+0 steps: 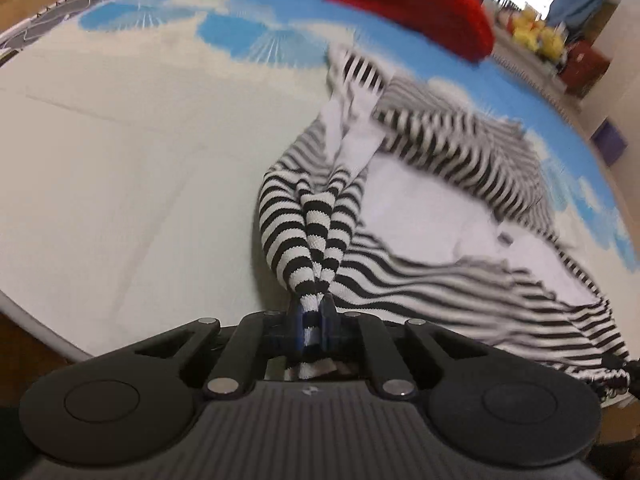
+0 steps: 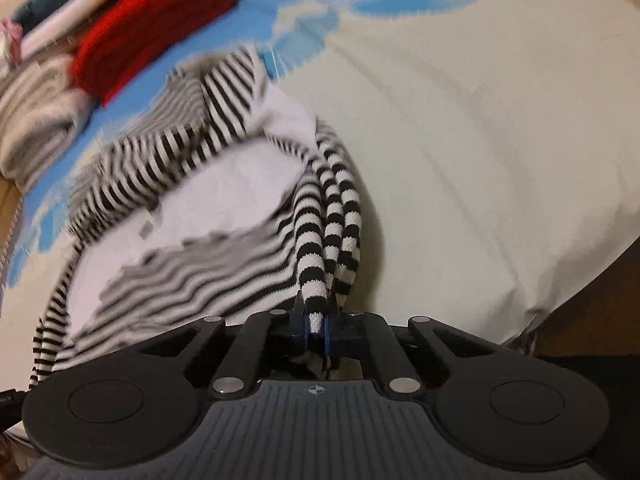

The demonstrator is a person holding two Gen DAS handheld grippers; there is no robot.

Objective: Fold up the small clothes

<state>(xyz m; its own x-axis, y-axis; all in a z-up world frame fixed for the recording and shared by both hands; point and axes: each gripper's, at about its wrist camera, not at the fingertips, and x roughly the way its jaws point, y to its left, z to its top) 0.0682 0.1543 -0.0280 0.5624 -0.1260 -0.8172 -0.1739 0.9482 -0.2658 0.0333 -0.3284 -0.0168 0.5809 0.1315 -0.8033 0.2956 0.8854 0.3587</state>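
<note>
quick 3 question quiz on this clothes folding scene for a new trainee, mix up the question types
1. True or false: both the left hand-held gripper and the right hand-held gripper are clamped on fabric.
2. Multiple choice: the garment being held is A) plain red, B) black and white striped, C) solid blue.
3. Fill in: beyond the striped garment, on the blue and cream bedsheet, lies a ____ coloured knit item.

Key
1. True: each shows a bunched piece of striped cloth pinched between closed jaws.
2. B.
3. Red; it is also seen in the right wrist view, beside a grey striped folded cloth.
</note>
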